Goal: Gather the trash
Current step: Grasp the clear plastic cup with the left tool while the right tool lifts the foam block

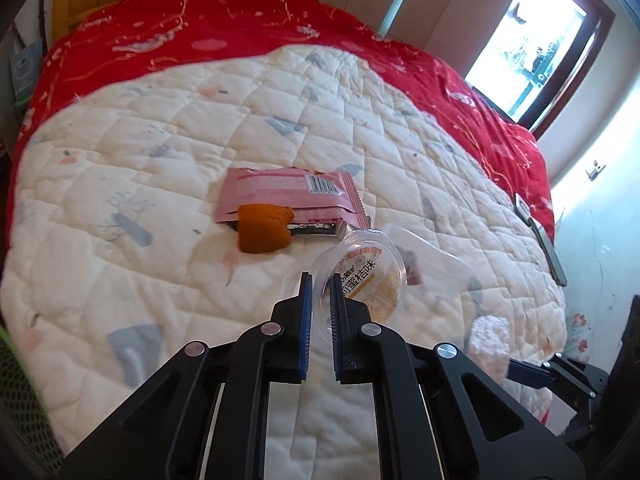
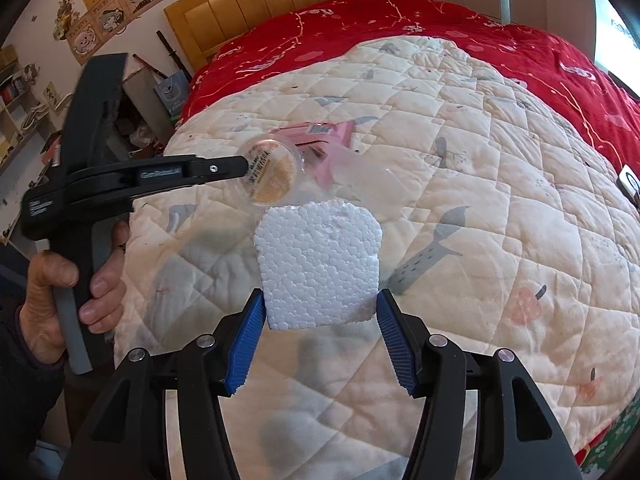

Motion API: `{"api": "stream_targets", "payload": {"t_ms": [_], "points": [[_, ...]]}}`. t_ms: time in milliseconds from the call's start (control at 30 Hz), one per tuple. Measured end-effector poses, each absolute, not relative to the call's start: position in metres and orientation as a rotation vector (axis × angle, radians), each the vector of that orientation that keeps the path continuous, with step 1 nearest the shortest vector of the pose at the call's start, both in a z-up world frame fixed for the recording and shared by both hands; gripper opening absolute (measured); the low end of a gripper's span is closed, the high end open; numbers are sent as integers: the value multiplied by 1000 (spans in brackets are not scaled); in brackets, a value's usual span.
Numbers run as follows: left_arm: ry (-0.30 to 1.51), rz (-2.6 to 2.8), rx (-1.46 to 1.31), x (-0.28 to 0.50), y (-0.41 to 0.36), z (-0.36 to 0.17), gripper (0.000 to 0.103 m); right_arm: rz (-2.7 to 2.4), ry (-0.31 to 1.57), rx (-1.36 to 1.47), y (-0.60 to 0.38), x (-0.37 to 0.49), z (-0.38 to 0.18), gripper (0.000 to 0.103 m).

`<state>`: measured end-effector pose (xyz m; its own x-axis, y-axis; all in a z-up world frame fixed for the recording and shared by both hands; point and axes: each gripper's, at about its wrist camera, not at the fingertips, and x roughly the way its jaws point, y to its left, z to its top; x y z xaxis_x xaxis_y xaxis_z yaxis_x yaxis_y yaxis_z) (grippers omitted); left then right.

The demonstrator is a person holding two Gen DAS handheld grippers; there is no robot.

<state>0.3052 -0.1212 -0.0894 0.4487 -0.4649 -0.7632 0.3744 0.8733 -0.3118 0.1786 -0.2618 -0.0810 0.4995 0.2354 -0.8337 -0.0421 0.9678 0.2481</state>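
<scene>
My left gripper (image 1: 320, 284) is shut on the rim of a clear plastic cup (image 1: 368, 276) with an orange label and holds it above the bed; the cup also shows in the right wrist view (image 2: 272, 172). My right gripper (image 2: 320, 304) is shut on a white styrofoam piece (image 2: 320, 264), its blue pads against both sides. A pink snack wrapper (image 1: 288, 196) and an orange peel (image 1: 264, 228) lie on the white quilt (image 1: 160, 200). A clear plastic lid or wrapper (image 1: 432, 256) lies beside the cup.
A red blanket (image 1: 240, 32) covers the far part of the bed, with a wooden headboard (image 2: 280, 0) behind. A white device (image 1: 540, 232) lies at the right bed edge. A window (image 1: 528, 40) is at the right. Cluttered shelves (image 2: 24, 92) stand left of the bed.
</scene>
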Motion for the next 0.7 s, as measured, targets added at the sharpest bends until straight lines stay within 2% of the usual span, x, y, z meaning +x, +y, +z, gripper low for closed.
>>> {"api": "stream_targets", "payload": {"t_ms": [167, 700], "points": [[941, -485, -102, 279, -93, -70, 7, 201, 1022, 196, -242, 173, -72, 55], [848, -185, -167, 196, 67, -35, 7, 389, 994, 122, -133, 166, -45, 55]]}}
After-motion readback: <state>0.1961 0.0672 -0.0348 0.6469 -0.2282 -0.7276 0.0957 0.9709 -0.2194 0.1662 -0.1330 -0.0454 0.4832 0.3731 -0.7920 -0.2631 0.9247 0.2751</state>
